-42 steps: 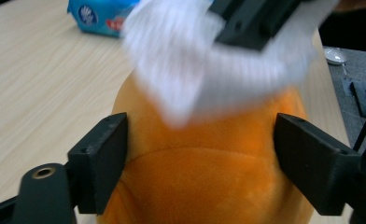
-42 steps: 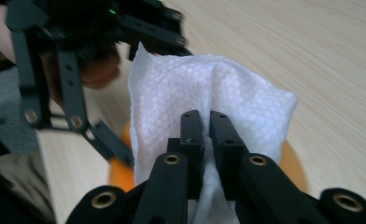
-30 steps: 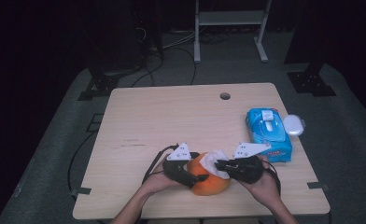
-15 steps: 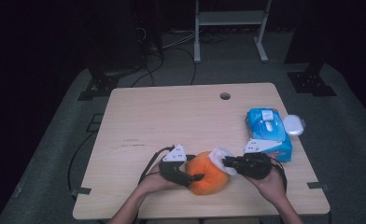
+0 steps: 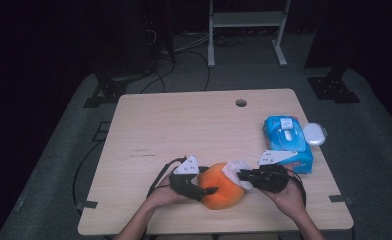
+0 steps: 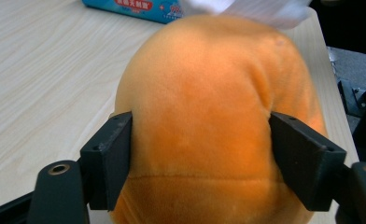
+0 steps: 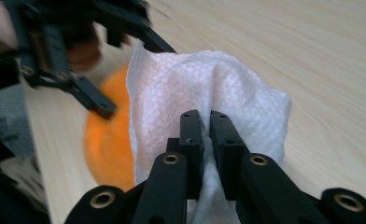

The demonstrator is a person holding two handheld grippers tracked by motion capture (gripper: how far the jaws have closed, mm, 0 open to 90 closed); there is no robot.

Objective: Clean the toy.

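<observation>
The table [image 5: 184,125] carries everything. An orange plush ball [image 5: 223,186] sits between the two hand-held grippers. The left hand-held gripper [image 5: 208,190] has just been closing, its jaws pressing the ball's sides. The right hand-held gripper [image 5: 241,175] pinches a white tissue [image 5: 236,168] narrowly, laid against the ball's top. A blue wipes pack [image 5: 288,142] lies just beyond the right one.

The table [image 5: 184,130] is evenly lit amid dark surroundings; both gripper views blur toward their upper edges.
</observation>
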